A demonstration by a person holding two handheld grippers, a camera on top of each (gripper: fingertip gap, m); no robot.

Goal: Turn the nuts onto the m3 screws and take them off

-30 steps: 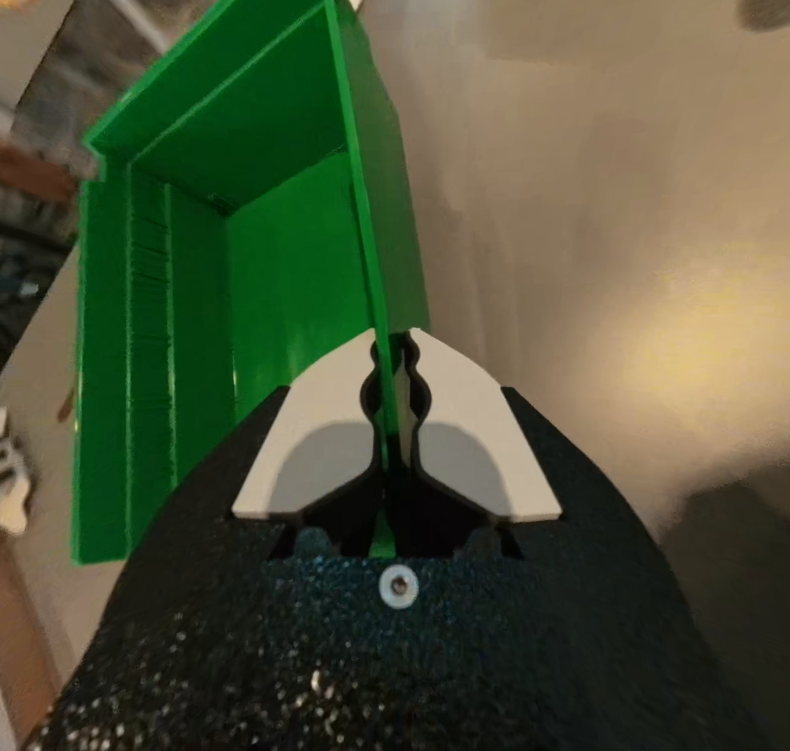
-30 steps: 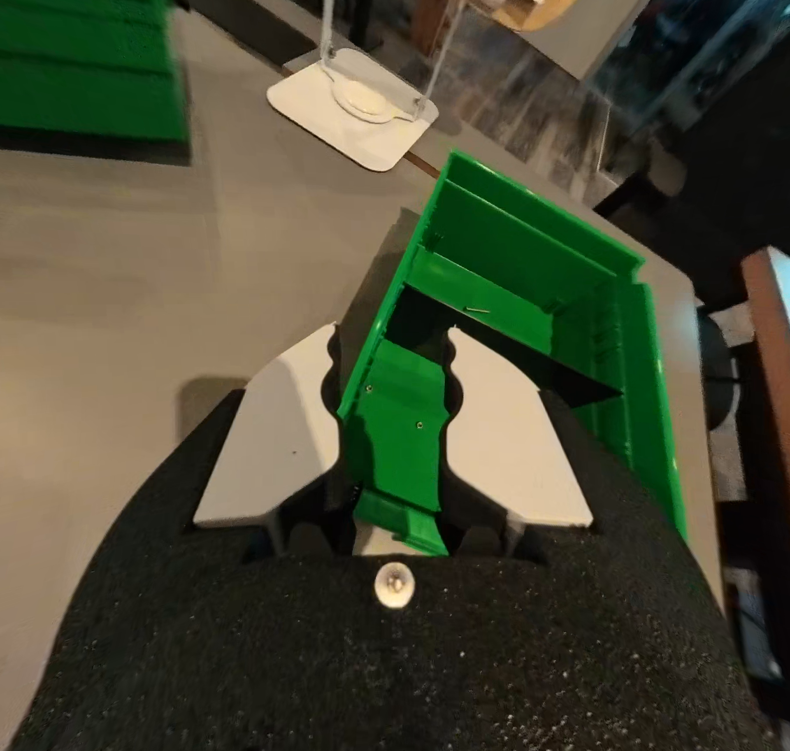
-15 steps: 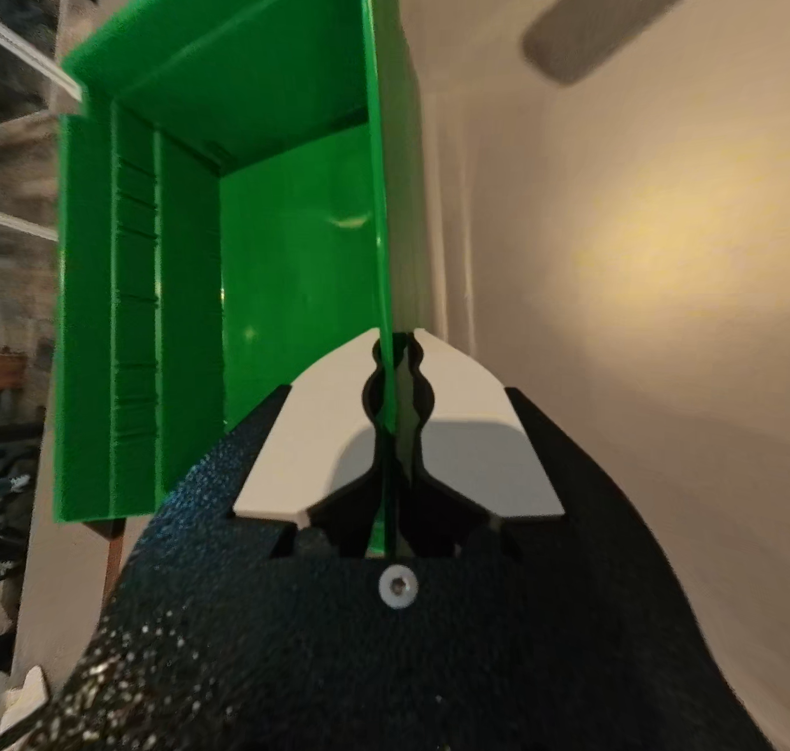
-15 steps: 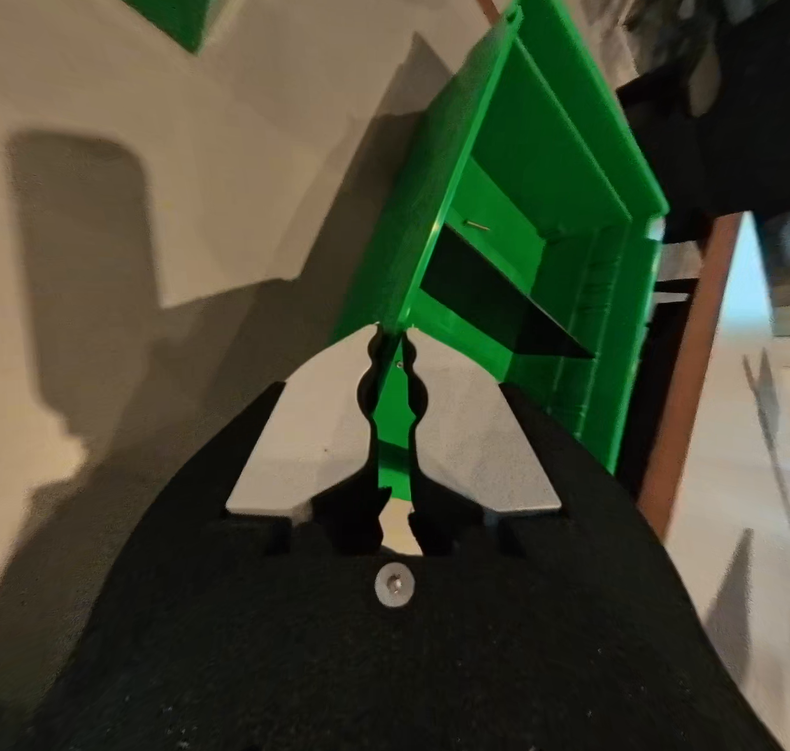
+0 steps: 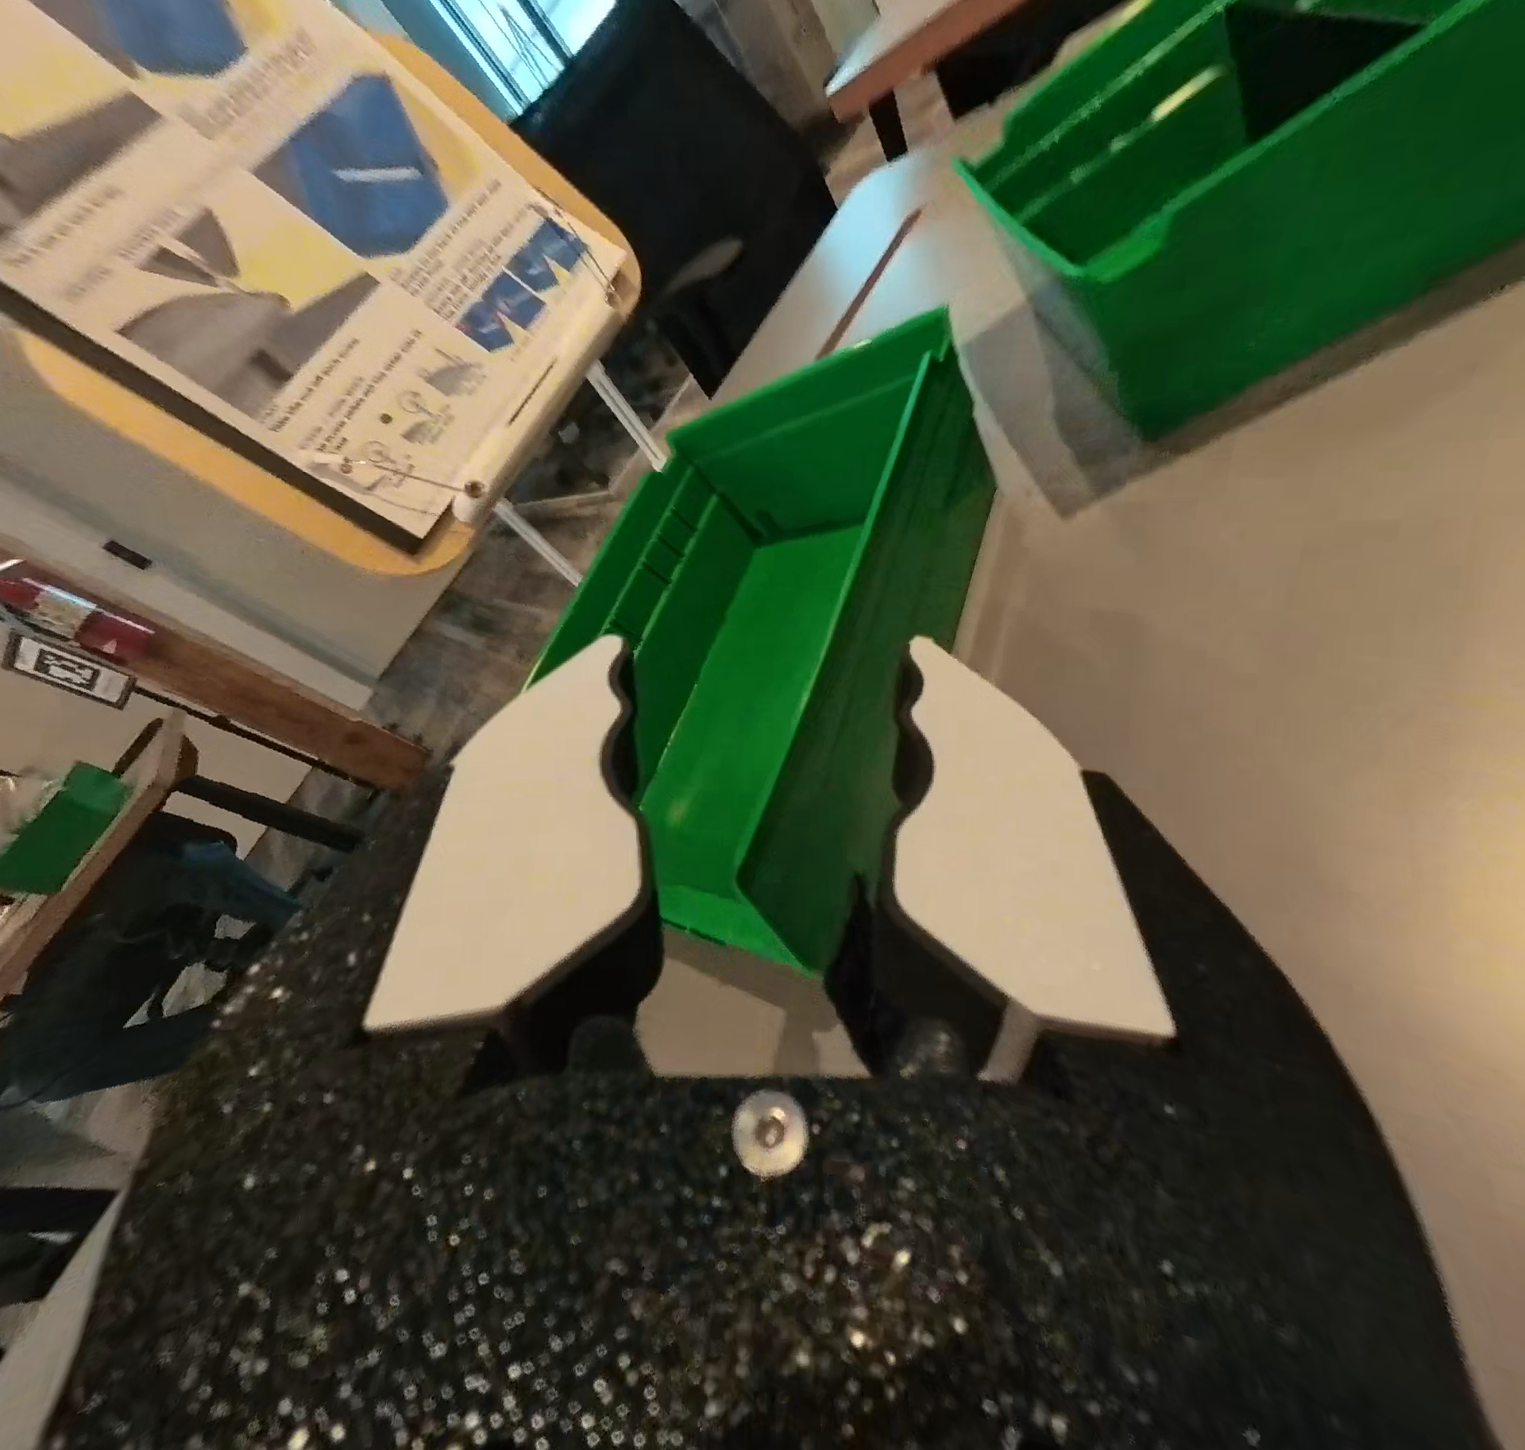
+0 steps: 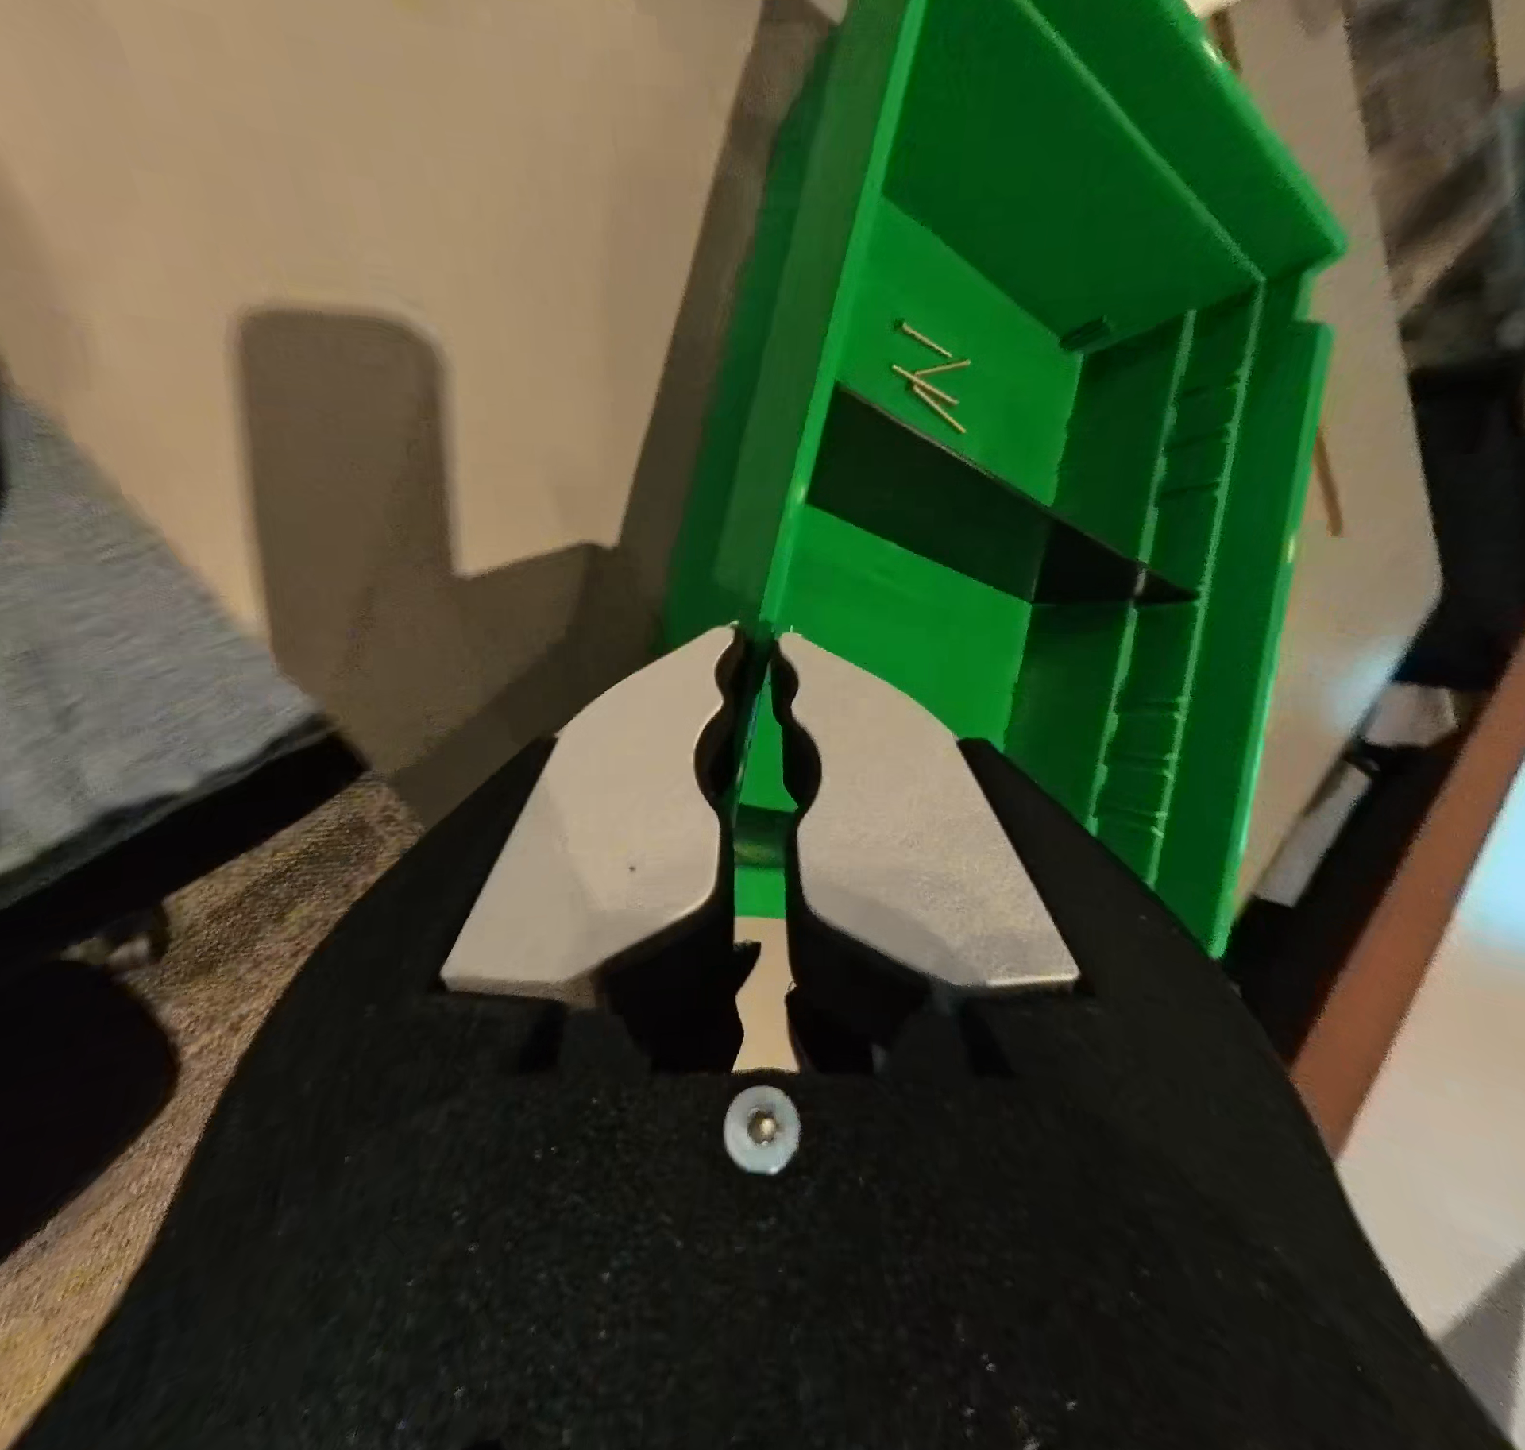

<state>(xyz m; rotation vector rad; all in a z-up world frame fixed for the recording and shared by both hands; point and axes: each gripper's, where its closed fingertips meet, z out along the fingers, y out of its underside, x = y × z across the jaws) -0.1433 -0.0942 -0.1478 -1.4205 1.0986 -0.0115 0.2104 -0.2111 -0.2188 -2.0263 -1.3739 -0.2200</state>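
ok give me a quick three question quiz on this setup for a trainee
1. True or false: the left gripper has its jaws apart.
2. What does the right gripper pinch? A) the side wall of a green bin B) a nut C) a black divider
3. Fill in: the thin brass-coloured pins lie on the bin floor, on the ___ side of the divider from the gripper.

Key: 1 true; 2 A; 3 far

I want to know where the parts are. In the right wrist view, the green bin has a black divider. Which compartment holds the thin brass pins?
The far compartment, beyond the black divider, holds the brass pins. The near compartment, beside the right gripper clamped on the green bin's wall, shows none.
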